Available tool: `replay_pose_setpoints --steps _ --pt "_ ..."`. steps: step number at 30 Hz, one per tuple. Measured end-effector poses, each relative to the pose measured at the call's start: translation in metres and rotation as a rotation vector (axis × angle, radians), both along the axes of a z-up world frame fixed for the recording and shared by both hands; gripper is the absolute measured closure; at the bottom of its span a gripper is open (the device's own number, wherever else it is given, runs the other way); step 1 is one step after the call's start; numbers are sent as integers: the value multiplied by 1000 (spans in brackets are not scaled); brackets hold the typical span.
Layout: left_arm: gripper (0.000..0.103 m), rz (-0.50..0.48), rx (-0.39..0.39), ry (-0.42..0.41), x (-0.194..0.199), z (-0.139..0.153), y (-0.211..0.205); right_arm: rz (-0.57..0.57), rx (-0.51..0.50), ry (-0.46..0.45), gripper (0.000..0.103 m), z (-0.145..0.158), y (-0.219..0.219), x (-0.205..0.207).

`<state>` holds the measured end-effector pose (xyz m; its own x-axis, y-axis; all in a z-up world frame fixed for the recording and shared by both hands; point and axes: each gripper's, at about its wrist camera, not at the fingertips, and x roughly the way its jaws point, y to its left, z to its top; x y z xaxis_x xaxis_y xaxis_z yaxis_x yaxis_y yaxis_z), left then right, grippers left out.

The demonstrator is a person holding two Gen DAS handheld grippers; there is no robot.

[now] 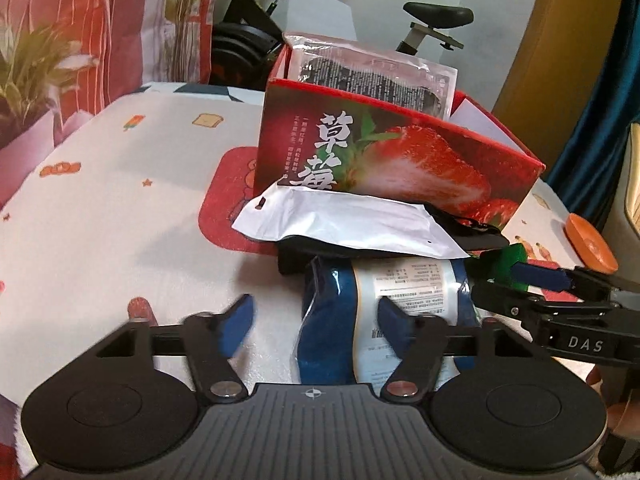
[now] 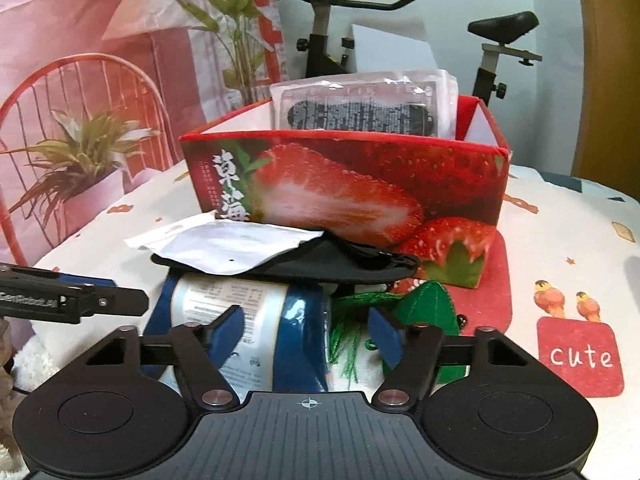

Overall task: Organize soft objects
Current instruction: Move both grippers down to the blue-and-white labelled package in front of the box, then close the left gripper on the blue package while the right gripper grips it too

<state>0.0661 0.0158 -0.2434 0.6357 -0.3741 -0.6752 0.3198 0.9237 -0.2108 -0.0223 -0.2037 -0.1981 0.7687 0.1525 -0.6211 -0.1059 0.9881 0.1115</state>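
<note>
Strawberry box [image 2: 352,188], red, open-topped, sits at the far middle of the table [image 1: 120,200] on a cartoon-print cloth. A clear packet with black print [image 2: 360,108] stands upright inside it, poking above the rim.

Loose pile lies just near of the box front: white pouch [image 1: 340,224] on top, overlapping a black fabric item [image 2: 340,266], both resting on a blue packaged roll with a white label [image 2: 240,320]. A green fabric piece with tassel threads [image 2: 424,308] lies touching the roll's right end.

Left gripper [image 1: 316,316]: jaws spread wide. Its right fingertip is over the blue roll's label, its left fingertip is over bare cloth; nothing clamped.

Right gripper [image 2: 306,330]: jaws spread wide, straddling the junction of roll and green piece. Left fingertip is at the label, right fingertip at the green fabric. Cannot tell whether either pad actually touches; no grasp visible.

From the left wrist view, the right gripper comes in from the right edge, tips at the green piece. An orange disc [image 1: 590,246] sits at the far right edge of the table.

Background: exercise bike [image 2: 500,40] and a red printed plant backdrop [image 2: 80,100].
</note>
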Motion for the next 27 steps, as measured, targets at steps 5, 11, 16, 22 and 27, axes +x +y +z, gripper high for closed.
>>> replay_pose_setpoints --steps 5,11,16,22,27 --pt "51 -10 -12 10 -1 -2 -2 27 8 11 46 -1 4 0" --pt "51 -14 -21 28 1 -6 -2 38 24 30 47 -7 5 1" --pt "51 -23 -21 53 5 -11 -6 37 35 64 47 -17 4 5" --pt "51 -57 -48 105 21 -11 -5 60 38 88 47 -21 4 13" --pt "51 -84 -74 131 38 -9 -4 80 32 102 46 -23 2 22"
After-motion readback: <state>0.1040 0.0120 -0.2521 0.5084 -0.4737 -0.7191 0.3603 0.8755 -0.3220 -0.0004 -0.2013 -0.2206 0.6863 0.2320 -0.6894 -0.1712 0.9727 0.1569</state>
